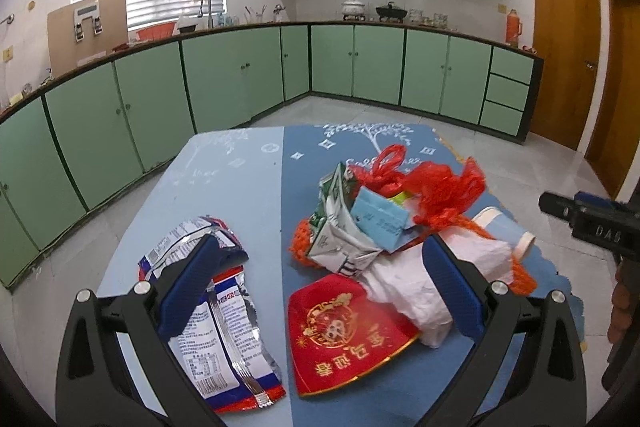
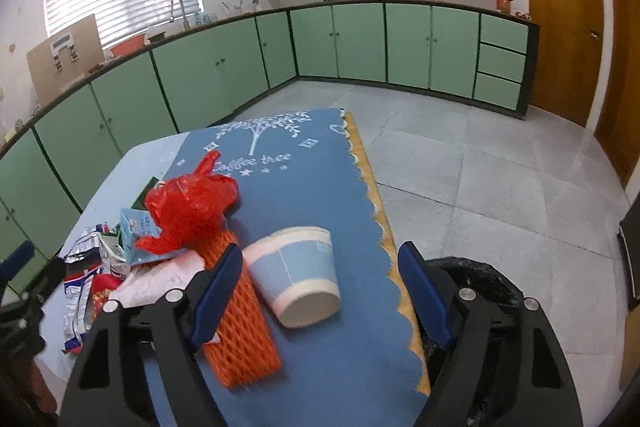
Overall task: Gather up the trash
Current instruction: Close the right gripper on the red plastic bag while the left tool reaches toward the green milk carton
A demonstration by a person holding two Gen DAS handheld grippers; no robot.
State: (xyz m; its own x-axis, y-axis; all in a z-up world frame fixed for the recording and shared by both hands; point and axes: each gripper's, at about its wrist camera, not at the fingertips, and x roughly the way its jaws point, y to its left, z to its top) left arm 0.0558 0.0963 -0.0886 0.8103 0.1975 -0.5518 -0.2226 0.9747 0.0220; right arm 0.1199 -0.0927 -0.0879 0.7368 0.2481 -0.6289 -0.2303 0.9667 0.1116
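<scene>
Kitchen table [image 1: 248, 179]: one cup [image 2: 296, 279] beside the trash pile, net [image 2: 240, 323] touching it. Your left gripper [image 1: 320, 259] and right gripper [image 2: 320, 267] gape, empty.

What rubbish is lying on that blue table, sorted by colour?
Red or orange: 3, the plastic bag, foam net sleeve, red paper packet
Blue: 2, the paper cup, small blue carton
White or silver: 3, the snack wrapper, crumpled tissue, flattened milk carton
Total: 8

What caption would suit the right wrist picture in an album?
Open right gripper above a tipped blue paper cup beside orange foam netting on a blue table mat.
</scene>
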